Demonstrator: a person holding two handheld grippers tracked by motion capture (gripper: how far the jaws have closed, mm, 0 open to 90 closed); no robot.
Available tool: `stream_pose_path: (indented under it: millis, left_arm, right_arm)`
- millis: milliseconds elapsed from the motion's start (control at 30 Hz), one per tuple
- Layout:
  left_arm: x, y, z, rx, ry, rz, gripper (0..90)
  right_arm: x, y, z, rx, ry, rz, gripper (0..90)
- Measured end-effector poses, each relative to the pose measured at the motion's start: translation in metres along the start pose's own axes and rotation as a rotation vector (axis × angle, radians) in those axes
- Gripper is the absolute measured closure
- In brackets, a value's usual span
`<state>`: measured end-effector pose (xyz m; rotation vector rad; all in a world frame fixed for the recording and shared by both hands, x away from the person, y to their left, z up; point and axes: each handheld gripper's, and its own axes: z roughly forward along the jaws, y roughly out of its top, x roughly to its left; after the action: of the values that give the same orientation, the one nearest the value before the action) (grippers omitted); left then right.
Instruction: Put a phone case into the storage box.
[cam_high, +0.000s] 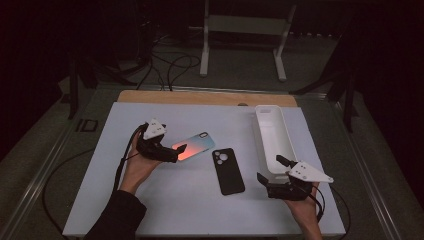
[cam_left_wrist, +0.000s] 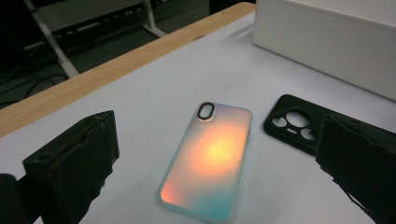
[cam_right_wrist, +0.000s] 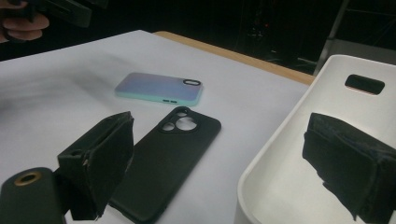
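iridescent phone case (cam_high: 192, 146) left on white worktop (cam_high: 165, 200) | matte black phone case (cam_high: 229, 170) just right of it | long white plastic tray (cam_high: 271, 137) far right

White table top (cam_high: 200, 195) w/ bare wooden strip (cam_high: 200, 97) along far edge. On it: black phone case (cam_high: 228, 171) near centre, flat, camera cutouts at far end. Iridescent phone case (cam_high: 192, 146) just left of black one, apart from it, angled. Long white tray (cam_high: 272, 137) right of black case, running toward far edge.
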<state>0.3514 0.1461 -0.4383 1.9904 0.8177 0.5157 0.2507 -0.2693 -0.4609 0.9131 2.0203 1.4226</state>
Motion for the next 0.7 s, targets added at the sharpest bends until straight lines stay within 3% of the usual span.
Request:
stream_pose_path:
  millis: [300, 533, 700]
  left_arm:
    - [0.004, 0.000, 0.015, 0.016, -0.015, -0.018, 0.0]
    - [0.014, -0.004, 0.030, 0.066, -0.020, -0.029, 0.0]
    - [0.017, -0.007, 0.040, 0.111, -0.029, -0.013, 0.0]
  right_arm:
    - [0.000, 0.000, 0.000, -0.001, 0.001, 0.000, 9.0]
    - [0.000, 0.000, 0.001, 0.004, 0.007, -0.002, 9.1]
    - [0.001, 0.000, 0.001, 0.003, 0.007, -0.001, 9.1]
